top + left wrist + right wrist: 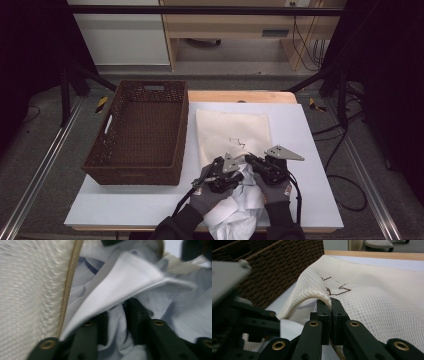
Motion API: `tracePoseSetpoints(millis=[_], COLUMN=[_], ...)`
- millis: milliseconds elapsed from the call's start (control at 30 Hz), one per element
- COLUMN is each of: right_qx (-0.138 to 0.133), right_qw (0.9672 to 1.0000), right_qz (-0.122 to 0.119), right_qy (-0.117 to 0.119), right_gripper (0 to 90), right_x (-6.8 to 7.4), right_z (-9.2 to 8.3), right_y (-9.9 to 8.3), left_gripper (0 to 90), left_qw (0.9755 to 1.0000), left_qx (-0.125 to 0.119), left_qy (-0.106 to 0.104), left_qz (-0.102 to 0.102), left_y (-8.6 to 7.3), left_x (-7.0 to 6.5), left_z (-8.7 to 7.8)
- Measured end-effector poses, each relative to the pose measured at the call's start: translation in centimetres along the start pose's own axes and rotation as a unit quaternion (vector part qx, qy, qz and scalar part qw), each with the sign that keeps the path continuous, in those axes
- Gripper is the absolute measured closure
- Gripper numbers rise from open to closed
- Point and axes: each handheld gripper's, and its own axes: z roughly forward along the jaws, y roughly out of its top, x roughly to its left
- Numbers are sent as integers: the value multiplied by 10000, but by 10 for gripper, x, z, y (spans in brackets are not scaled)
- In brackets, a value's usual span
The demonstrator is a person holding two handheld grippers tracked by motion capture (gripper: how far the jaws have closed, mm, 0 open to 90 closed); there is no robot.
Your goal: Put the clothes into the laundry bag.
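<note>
One big bench [310,150] with a flat white top carries everything, and a strip of light wood shows along its far edge. The floor around it is grey, with black cables lying on it, and a pale wooden desk stands behind.

A brown woven basket [140,132] sits on the left part of the bench. It is a deep box shape with bumpy sides and handle holes.

Just beside it lies a cream mesh bag [232,132]. It feels netty, with tiny holes, a tan zip [68,287] and a dark stitched mark.

A soft white shirt [235,212] is crumpled at the near edge, partly tucked into the bag's mouth.

The right gripper [329,315] has its fingers pinched tight on the bag's rim, lifting it up. The left gripper [117,322] has its fingers partly apart, with shirt cloth bunched loosely between them.
</note>
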Motion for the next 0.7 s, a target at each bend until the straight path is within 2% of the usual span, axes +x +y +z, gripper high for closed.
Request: tracePoseSetpoints(millis=[67,133,300,433,500,567,700], right_qx=[4,7,31,39,52,46,55], right_qw=[10000,10000,10000,10000,10000,10000,10000], right_qz=[-5,-9,-24,-28,-31,-21,-35], right_qy=[1,3,-5,1,-6,-3,-2], right_gripper=[878,878,878,878,878,878,878], right_x=[0,1,2,2,3,3,3], right_z=[0,0,0,1,1,0,1], right_y=[0,0,0,0,-1,0,-1], left_gripper=[547,513,452,424,420,409,402], left_qw=[9999,9998,9993,9990,9991,9988,9984], left_qx=[-101,-194,-321,-383,-341,-312,-150], left_qy=[-23,-46,-24,10,119,228,235], left_qz=[-28,-85,-186,-249,-224,-299,-491], left_y=[-1,-4,-18,-30,-38,-46,-56], left_x=[-1,-1,3,4,5,7,14], left_z=[-15,-30,-64,-81,-88,-90,-81])
